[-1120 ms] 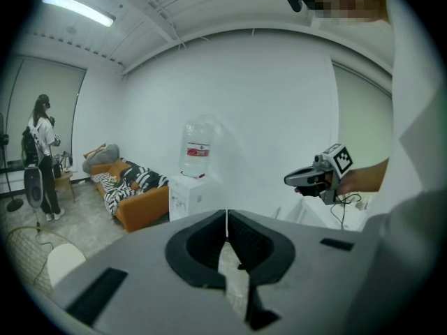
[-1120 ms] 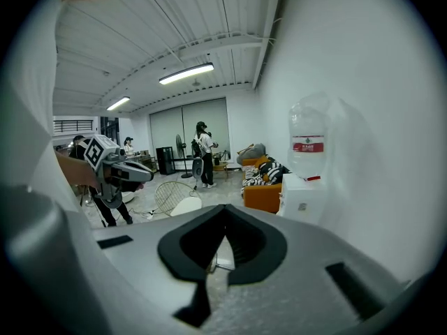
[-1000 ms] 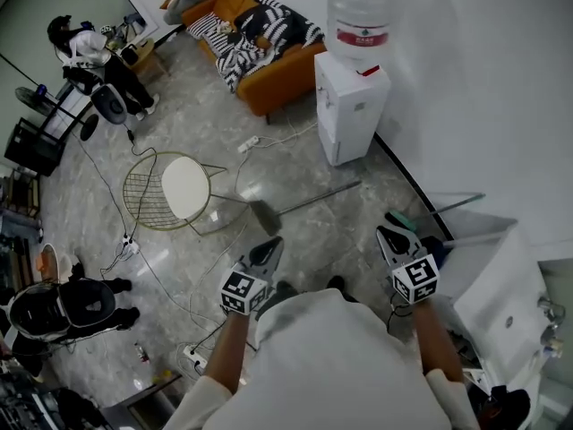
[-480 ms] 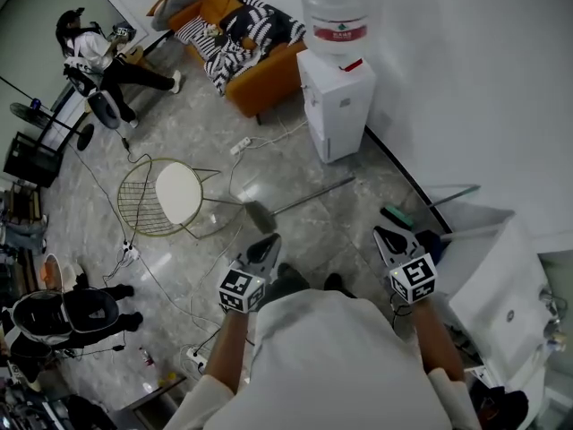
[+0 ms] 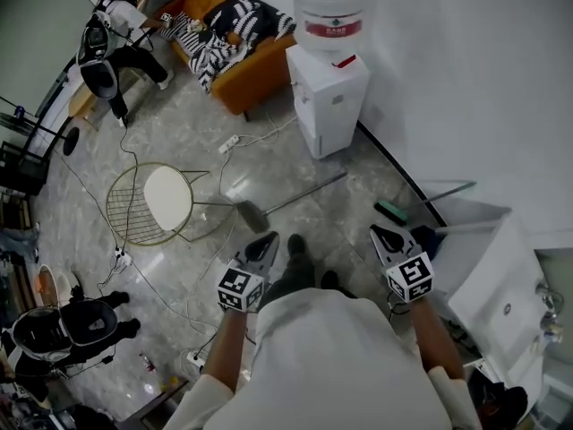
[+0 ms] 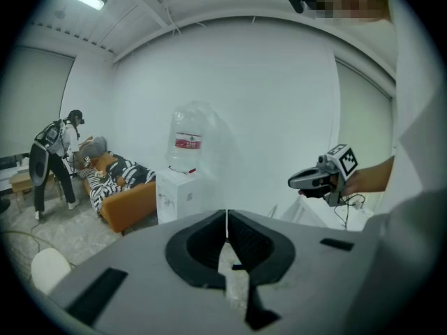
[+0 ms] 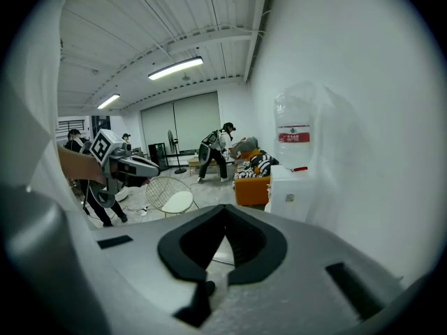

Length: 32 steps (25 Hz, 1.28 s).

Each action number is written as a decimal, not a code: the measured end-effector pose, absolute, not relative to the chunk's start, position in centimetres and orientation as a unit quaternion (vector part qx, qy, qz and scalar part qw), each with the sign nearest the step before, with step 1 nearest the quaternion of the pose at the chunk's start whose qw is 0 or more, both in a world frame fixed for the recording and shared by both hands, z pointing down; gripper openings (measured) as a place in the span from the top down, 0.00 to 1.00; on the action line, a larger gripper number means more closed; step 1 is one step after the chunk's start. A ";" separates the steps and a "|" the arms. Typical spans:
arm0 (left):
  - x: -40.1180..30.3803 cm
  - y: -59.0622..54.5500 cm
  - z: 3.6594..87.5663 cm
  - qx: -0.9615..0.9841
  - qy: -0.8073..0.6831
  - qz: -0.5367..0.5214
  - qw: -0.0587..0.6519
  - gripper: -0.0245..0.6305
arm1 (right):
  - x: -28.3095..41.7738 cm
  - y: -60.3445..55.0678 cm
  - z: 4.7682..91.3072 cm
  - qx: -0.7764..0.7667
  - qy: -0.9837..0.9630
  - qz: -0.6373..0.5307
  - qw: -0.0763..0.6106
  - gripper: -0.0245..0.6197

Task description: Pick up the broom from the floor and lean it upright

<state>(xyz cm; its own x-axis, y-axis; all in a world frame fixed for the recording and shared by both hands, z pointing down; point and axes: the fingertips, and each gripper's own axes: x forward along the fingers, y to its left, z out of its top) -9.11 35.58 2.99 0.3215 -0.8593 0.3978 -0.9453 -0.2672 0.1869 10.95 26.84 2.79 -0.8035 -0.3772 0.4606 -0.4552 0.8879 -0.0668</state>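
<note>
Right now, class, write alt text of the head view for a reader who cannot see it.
A broom lies flat on the grey floor, just ahead of a person's left tongs and right tongs, both shut and empty. A wire chair stands left of it; a water dispenser stands against the white wall beyond.

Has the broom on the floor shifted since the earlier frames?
No. The broom lies flat as before, its head by the legs of the wire chair, handle tip pointing toward the water dispenser; only the camera view shifted.
</note>
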 end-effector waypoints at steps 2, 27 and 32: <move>-10.2 34.5 3.3 0.792 -0.566 0.109 0.201 0.95 | 10.0 26.0 2.7 0.224 -0.943 0.086 0.229 0.96; -21.5 20.1 14.0 0.841 -0.455 0.146 0.253 0.95 | -4.8 14.3 11.5 0.235 -0.914 0.111 0.311 0.96; -21.6 18.9 17.1 0.848 -0.430 0.165 0.261 0.95 | -6.2 13.7 13.7 0.250 -0.910 0.128 0.304 0.96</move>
<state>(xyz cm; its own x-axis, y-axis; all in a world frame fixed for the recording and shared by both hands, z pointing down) -21.60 18.88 17.06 0.5756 -0.6432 0.5051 -0.8158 -0.4942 0.3003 -6.22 13.67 13.73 -0.6897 -0.3777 0.6177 -0.5336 0.8419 -0.0810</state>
